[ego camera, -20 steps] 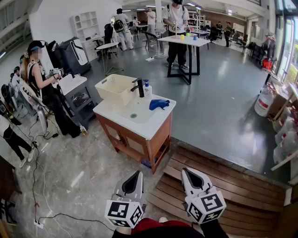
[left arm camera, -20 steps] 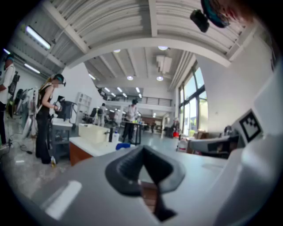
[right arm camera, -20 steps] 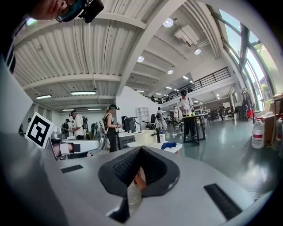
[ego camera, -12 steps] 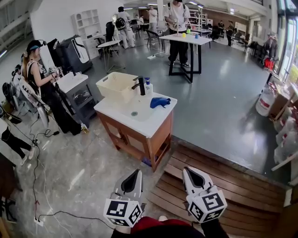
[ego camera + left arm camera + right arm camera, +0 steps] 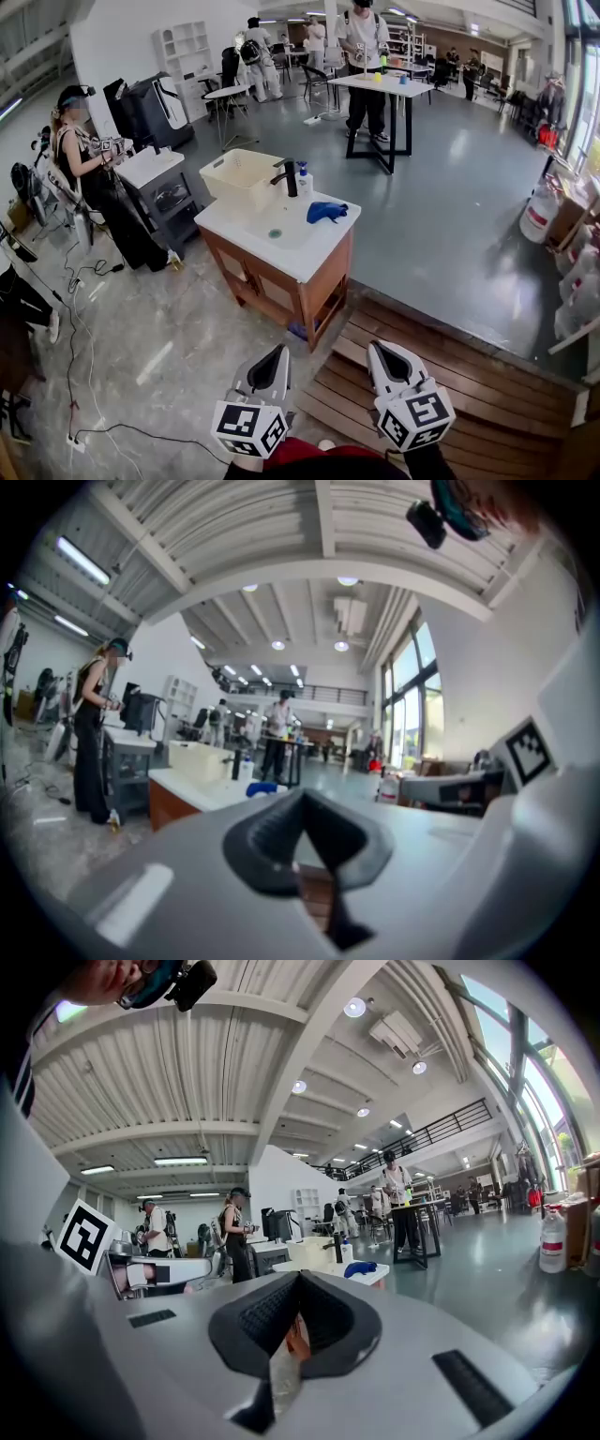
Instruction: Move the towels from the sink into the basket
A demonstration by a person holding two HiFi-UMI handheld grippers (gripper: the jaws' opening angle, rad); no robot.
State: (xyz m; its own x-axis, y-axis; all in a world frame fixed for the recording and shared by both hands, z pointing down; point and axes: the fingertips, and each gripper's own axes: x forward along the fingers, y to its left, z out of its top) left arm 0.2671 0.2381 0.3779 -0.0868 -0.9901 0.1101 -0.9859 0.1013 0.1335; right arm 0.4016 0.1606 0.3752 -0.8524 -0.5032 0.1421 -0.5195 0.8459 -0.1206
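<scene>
A blue towel (image 5: 325, 211) lies on the white counter at the right rim of the sink (image 5: 281, 228), beside the black faucet (image 5: 288, 176). A cream basket (image 5: 242, 175) stands on the counter's back left corner. Both grippers hang low at the bottom of the head view, well short of the cabinet. My left gripper (image 5: 279, 349) is shut and holds nothing, and my right gripper (image 5: 373, 345) is also shut and holds nothing. The left gripper (image 5: 302, 794) sees the towel (image 5: 262, 787) and the basket (image 5: 197, 758) far ahead. The right gripper (image 5: 298, 1277) sees the towel (image 5: 359, 1267) too.
A wooden step platform (image 5: 450, 375) lies under my right gripper. A person (image 5: 89, 169) stands by a grey cart (image 5: 155, 183) left of the sink. Cables (image 5: 75, 375) trail over the floor at the left. A black-legged table (image 5: 380, 89) with people stands far behind.
The sink cabinet has shifted slightly right and down in the head view as the camera moved. Both grippers keep their places at the bottom, still shut.
</scene>
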